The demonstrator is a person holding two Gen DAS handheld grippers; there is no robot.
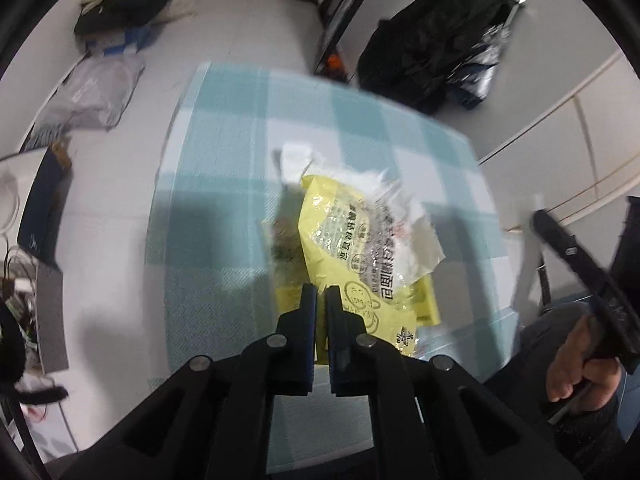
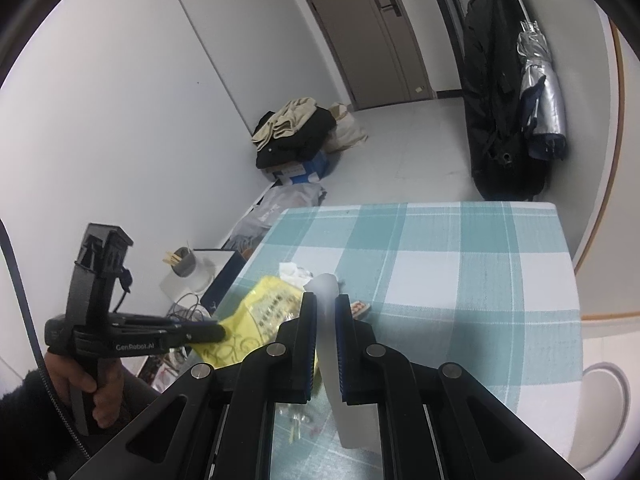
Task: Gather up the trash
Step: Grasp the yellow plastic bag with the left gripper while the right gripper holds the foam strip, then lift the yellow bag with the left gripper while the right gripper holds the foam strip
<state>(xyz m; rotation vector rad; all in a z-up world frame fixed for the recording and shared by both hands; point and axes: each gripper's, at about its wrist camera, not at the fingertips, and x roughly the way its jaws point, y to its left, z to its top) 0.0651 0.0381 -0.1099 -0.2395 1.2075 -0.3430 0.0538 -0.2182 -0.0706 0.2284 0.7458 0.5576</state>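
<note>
A yellow food wrapper (image 1: 352,248) hangs from my left gripper (image 1: 321,294), which is shut on its lower edge, above a teal-and-white checked table (image 1: 224,160). Crumpled white paper (image 1: 296,160) lies on the table behind it. In the right wrist view the left gripper (image 2: 218,330) pinches the yellow wrapper (image 2: 264,308). My right gripper (image 2: 325,304) is shut on a white translucent plastic piece (image 2: 326,292) that runs between the fingers. A small red-and-white scrap (image 2: 359,309) lies on the table (image 2: 460,280) just to its right.
A black coat and a silver umbrella (image 2: 540,92) hang at the far right wall. Clothes on boxes (image 2: 296,140), a grey bag (image 2: 280,204) and a cup with sticks (image 2: 182,262) stand on the floor left of the table. A closed door (image 2: 368,28) is beyond.
</note>
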